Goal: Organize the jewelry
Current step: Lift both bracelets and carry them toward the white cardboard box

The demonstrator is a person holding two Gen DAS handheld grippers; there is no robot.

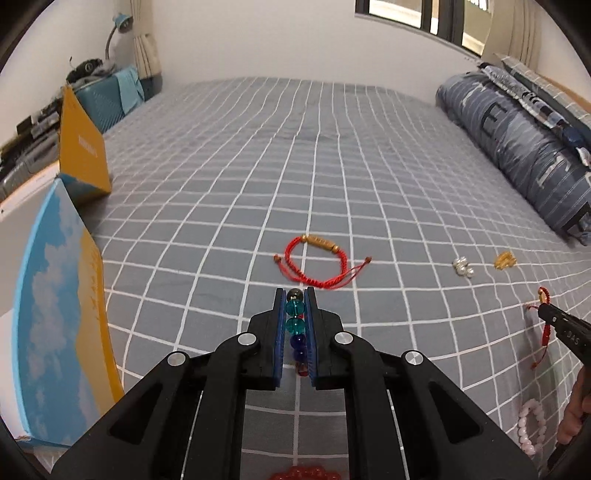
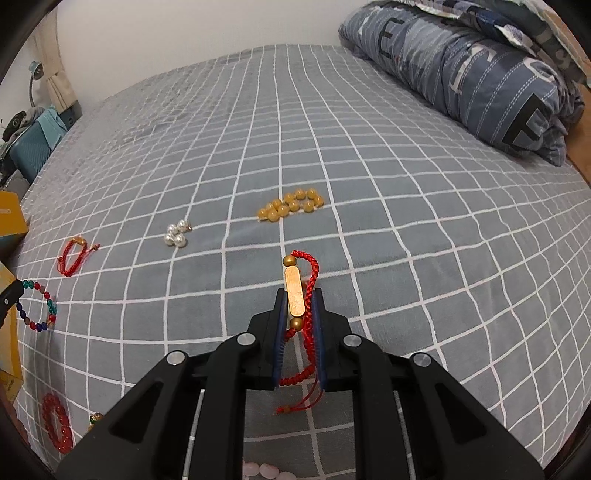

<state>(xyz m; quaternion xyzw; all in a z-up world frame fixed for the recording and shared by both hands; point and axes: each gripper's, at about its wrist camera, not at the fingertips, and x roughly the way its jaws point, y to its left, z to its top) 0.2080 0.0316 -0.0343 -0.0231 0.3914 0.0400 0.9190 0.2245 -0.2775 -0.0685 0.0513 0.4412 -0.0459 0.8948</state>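
My left gripper (image 1: 295, 295) is shut on a bracelet of teal, blue and dark beads (image 1: 295, 325), held above the checked bedspread; it also shows in the right wrist view (image 2: 35, 306). My right gripper (image 2: 298, 291) is shut on a red cord bracelet with a gold bar (image 2: 295, 291); it shows at the right edge of the left wrist view (image 1: 545, 314). A second red cord bracelet (image 1: 317, 264) lies just ahead of the left gripper. Pearl beads (image 2: 175, 234), an amber bead bracelet (image 2: 291, 205), a red bead bracelet (image 2: 57, 428) and a pink bead bracelet (image 1: 532, 428) lie on the bed.
An open yellow and blue box (image 1: 62, 295) stands at the left, its lid (image 1: 83, 147) raised behind. A rolled blue quilt (image 1: 517, 147) lies along the right side. A teal suitcase (image 1: 107, 99) and a lamp (image 1: 118, 33) stand beyond the bed's left edge.
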